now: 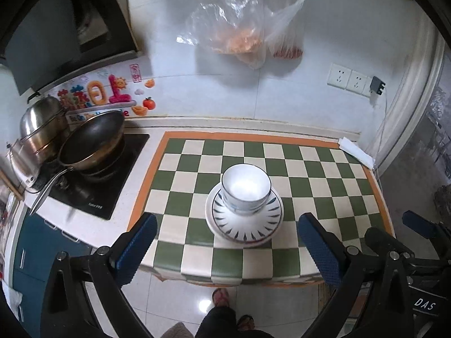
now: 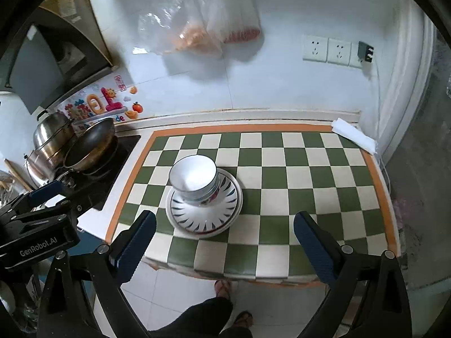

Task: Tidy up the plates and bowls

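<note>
The stack sits roughly mid-bench on the checkered mat (image 1: 310,169): white bowls (image 1: 245,190) nested together (can't tell how many, at least two by the rims) on top of stacked plates (image 1: 244,222). Bowls are glossy ceramic w/ a thin dark rim line and a blue band low on the outside. Top plate is white w/ dark blue dashes radiating round the rim; a plainer plate edge peeks out underneath. In the right wrist view the bowls (image 2: 194,178) look tilted to the left on the plates (image 2: 204,211), though that may be fisheye warp.

Mat is green and cream squares w/ an orange border, smooth, prob vinyl.

Left claw (image 1: 227,242) is wide open, nothing between its blue textured pads (image 1: 317,242), hanging above the front edge of the bench, apart from the stack. Right claw (image 2: 224,236) same deal: spread wide, empty, stack sitting ahead of it toward its left finger.

Around: black cooktop (image 1: 112,174) on the left w/ a dark wok (image 1: 93,143) and steel pots (image 1: 39,132) behind it. Plastic bags (image 1: 242,33) hang on the white tiled wall, wall sockets (image 1: 349,80) at right, folded white cloth (image 1: 356,152) at the far right corner of the mat. Person's sandalled foot (image 1: 221,295) shows on the floor below. Nothing sits between claws and stack.
</note>
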Action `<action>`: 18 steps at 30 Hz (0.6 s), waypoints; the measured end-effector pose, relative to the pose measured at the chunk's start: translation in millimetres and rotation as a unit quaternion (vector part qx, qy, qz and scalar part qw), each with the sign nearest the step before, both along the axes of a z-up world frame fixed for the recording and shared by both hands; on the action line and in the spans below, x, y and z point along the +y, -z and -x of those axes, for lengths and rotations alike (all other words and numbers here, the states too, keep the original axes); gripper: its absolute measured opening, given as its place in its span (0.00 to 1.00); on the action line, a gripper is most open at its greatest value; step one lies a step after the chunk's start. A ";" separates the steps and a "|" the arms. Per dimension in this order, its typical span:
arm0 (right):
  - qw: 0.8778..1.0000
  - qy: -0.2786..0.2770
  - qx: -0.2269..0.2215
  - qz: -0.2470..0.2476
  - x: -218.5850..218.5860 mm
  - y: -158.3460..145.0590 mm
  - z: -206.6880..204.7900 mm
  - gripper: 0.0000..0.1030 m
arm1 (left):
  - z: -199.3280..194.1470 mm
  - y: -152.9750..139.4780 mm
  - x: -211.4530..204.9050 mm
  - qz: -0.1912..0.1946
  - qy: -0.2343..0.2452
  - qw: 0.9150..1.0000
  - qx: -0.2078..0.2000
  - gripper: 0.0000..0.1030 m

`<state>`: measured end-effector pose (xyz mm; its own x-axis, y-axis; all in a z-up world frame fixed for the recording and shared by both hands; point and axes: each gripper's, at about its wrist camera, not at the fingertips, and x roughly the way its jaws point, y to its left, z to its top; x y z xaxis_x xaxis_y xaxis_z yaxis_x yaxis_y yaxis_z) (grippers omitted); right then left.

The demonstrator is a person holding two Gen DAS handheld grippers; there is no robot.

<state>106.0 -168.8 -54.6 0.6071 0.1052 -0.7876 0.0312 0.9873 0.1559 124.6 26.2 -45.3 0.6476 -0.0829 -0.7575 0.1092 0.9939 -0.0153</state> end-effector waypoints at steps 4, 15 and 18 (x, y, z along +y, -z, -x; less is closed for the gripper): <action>1.000 0.001 -0.013 0.004 6.8 -16.3 33.9 0.97 | 29.5 -12.0 8.5 -0.002 -0.002 1.000 -0.012 1.00; 0.998 0.016 -0.049 0.024 42.7 -56.2 123.6 0.98 | 102.1 -30.8 36.2 0.008 0.011 1.000 -0.022 1.00; 0.998 0.021 -0.047 0.024 53.2 -61.1 142.5 0.98 | 116.0 -31.6 45.6 0.006 0.008 1.000 -0.022 1.00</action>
<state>-36.5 -115.6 6.5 0.6822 0.0409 -0.7301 0.0607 0.9918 0.1123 8.6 71.8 -13.7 0.6785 -0.1027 -0.7274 0.1257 0.9918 -0.0228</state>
